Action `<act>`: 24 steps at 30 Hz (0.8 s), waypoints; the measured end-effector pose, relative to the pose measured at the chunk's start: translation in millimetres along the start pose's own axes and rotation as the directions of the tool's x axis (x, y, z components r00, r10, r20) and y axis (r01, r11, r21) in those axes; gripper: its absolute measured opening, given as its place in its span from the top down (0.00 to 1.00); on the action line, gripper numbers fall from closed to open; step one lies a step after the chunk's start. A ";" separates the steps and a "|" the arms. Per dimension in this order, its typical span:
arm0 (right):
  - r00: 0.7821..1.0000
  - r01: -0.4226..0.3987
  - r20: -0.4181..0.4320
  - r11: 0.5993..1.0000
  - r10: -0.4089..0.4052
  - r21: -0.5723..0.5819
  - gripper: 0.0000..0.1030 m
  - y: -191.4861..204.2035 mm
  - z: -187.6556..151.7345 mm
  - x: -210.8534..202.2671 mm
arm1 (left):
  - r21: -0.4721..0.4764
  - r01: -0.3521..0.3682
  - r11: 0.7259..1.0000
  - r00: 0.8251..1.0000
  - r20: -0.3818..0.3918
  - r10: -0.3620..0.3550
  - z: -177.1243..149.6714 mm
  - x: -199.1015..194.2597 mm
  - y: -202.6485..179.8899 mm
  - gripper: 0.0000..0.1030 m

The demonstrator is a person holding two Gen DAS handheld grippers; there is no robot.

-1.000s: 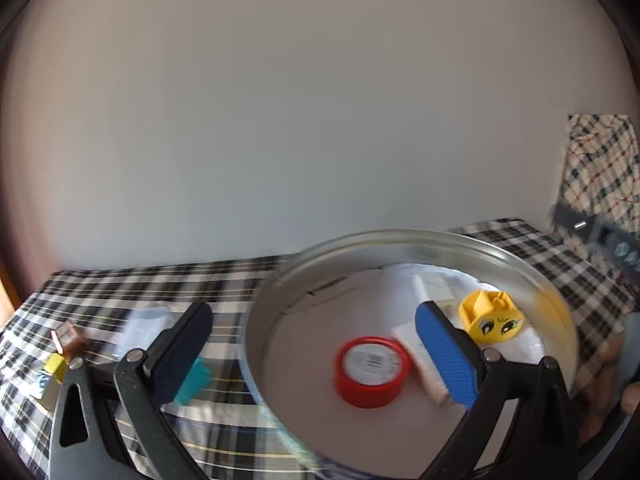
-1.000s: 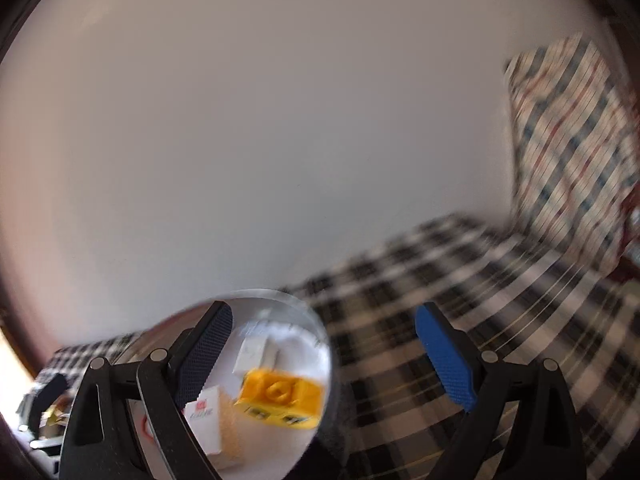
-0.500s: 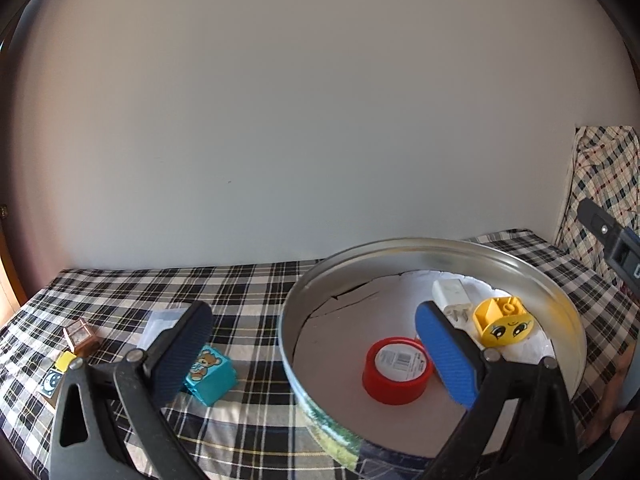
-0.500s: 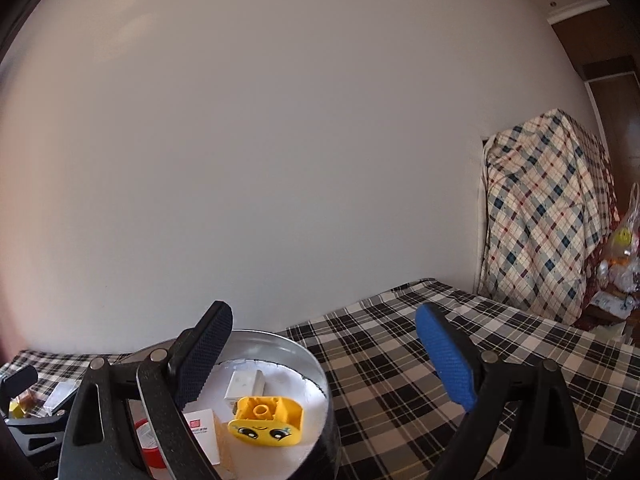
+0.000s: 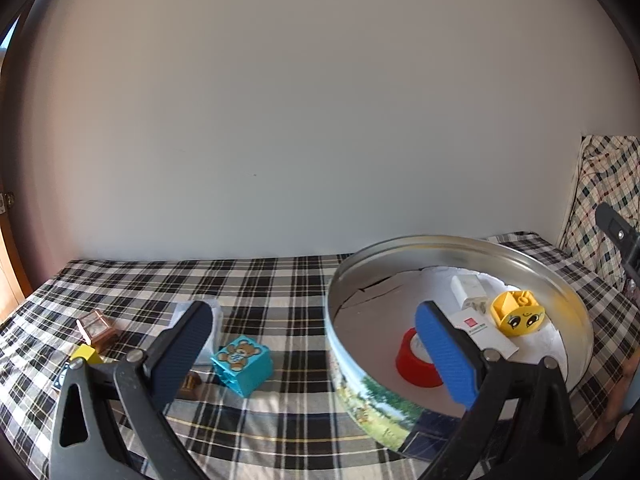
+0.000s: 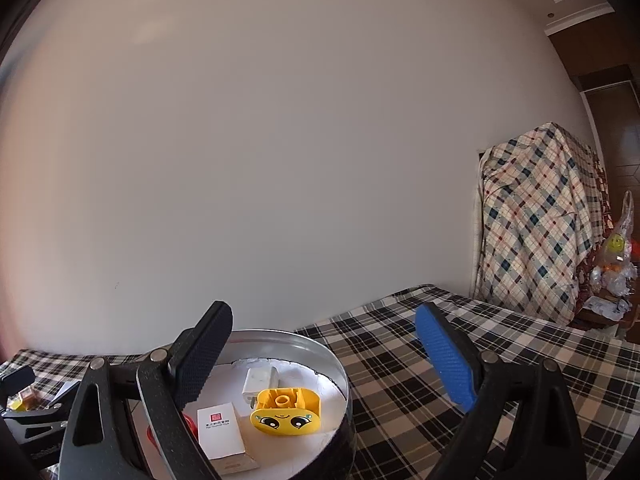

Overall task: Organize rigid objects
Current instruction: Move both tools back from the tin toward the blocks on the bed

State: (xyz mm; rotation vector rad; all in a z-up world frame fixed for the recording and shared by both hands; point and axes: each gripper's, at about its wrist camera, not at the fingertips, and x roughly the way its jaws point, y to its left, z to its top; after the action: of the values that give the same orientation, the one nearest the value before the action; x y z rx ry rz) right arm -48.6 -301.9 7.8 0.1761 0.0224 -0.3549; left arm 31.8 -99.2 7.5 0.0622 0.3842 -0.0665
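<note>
Left gripper hovering low over the checked cloth, tilted slightly down, jaws standing wide with nothing between the pads. Right gripper pointing level, jaws likewise spread and empty. Sitting inside the round metal tin: a yellow face block, a white plug, a red lid and a white box bearing a red logo, its writing too small to read. Lying outside on the cloth: a teal bear block. Pale wall rising behind; plaid-draped furniture standing at the right.
</note>
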 end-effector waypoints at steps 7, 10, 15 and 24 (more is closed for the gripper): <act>1.000 -0.020 0.009 0.999 0.021 -0.049 0.08 17.6 -1.9 -7.5 | 0.005 -0.017 1.000 1.000 0.004 0.017 -1.2 -4.4 22.2 0.00; 0.999 -0.036 -0.002 0.997 0.036 -0.065 0.08 27.5 -3.7 -9.6 | -0.011 -0.031 0.999 1.000 -0.003 0.031 -1.9 -3.9 35.5 0.00; 0.995 -0.079 -0.065 0.997 0.077 -0.021 0.08 41.7 -9.2 -9.1 | -0.027 -0.049 0.998 0.999 -0.015 0.049 -2.8 -2.3 52.4 0.00; 0.982 -0.150 -0.125 0.987 0.143 -0.050 0.08 83.9 -20.8 -19.7 | 0.011 -0.062 0.998 0.998 -0.029 0.062 -6.5 -3.1 80.8 0.00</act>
State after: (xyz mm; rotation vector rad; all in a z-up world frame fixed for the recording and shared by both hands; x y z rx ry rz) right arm -37.7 -214.1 2.4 0.1395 0.1392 -0.1957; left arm 32.8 -18.1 6.5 0.0848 0.4110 -0.0065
